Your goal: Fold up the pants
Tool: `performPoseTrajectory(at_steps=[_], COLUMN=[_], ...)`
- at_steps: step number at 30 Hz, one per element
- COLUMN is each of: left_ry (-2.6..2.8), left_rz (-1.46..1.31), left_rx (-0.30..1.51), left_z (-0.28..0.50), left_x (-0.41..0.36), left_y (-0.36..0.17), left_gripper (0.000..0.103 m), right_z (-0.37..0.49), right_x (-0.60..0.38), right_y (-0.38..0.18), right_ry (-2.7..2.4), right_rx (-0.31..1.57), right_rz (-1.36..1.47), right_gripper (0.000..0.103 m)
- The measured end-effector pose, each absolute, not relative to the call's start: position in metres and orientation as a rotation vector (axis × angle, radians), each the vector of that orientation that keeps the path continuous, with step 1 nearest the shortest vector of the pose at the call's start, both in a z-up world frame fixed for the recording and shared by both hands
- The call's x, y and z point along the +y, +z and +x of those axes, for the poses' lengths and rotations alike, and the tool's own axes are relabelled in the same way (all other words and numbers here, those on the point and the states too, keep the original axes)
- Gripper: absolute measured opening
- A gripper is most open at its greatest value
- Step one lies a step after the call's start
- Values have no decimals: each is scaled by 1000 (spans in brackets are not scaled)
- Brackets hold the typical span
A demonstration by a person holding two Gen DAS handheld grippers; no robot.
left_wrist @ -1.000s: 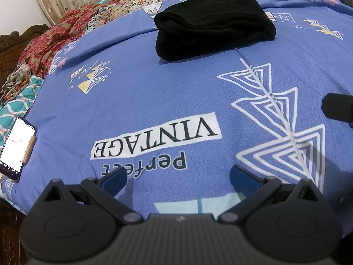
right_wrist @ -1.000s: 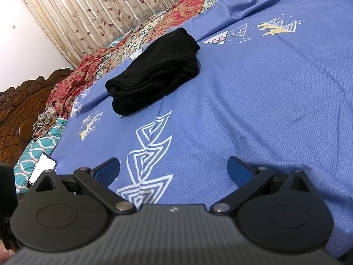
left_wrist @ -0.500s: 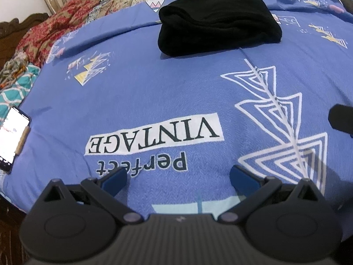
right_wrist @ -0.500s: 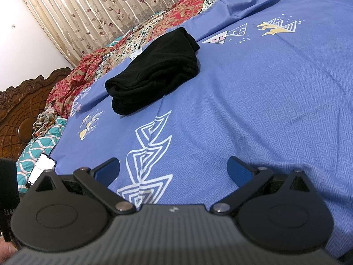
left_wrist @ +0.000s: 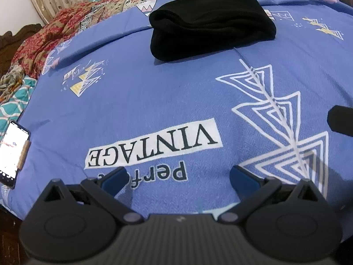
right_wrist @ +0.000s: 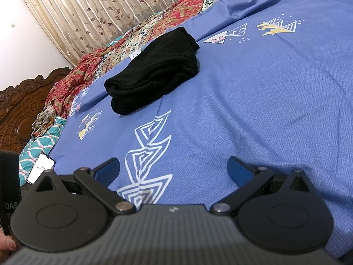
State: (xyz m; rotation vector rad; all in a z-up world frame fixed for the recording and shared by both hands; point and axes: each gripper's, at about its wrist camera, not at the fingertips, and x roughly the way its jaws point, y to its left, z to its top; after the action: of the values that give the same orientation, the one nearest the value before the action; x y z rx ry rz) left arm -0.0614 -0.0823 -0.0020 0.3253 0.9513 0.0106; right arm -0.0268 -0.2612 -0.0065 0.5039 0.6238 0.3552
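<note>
The black pants (left_wrist: 211,22) lie folded into a thick bundle on the blue bedsheet (left_wrist: 154,92), far ahead of both grippers; they also show in the right wrist view (right_wrist: 154,70). My left gripper (left_wrist: 178,177) is open and empty, low over the sheet near the printed "VINTAGE" words. My right gripper (right_wrist: 173,169) is open and empty, low over the white triangle print. Neither touches the pants.
A lit phone (left_wrist: 12,152) lies at the sheet's left edge, also in the right wrist view (right_wrist: 40,167). A red patterned quilt (left_wrist: 55,35) and curtains (right_wrist: 92,11) lie beyond the pants. A carved wooden headboard (right_wrist: 17,114) stands at left. The other gripper's edge (left_wrist: 342,119) shows at right.
My left gripper's view has shifted slightly, with the pants sliding a little right and nearer. The right gripper has stayed almost still. Both stay open.
</note>
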Motion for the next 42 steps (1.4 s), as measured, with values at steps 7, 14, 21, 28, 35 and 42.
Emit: performPoseTrajectory(at_steps=[7, 14, 21, 28, 35, 42], left_ry=[15, 22, 29, 36, 54, 69], left_rz=[326, 346, 318, 281, 303, 332], left_rx=[961, 939, 961, 1003, 1014, 1014], left_z=[-61, -63, -61, -56, -54, -56], left_x=[-84, -86, -83, -80, -85, -87], left_y=[-1, -2, -1, 0, 0, 7], left_gripper=[103, 103, 103, 103, 103, 103], right_z=[-27, -27, -27, -28, -28, -34], right_x=[-260, -261, -260, -260, -260, -261], right_y=[-6, -6, -6, -6, -6, -3], right_ry=[354, 354, 354, 353, 353, 334], right_rx=[624, 624, 624, 624, 624, 586], right_rz=[505, 505, 504, 505, 505, 498], right_gripper=[103, 103, 103, 103, 103, 103])
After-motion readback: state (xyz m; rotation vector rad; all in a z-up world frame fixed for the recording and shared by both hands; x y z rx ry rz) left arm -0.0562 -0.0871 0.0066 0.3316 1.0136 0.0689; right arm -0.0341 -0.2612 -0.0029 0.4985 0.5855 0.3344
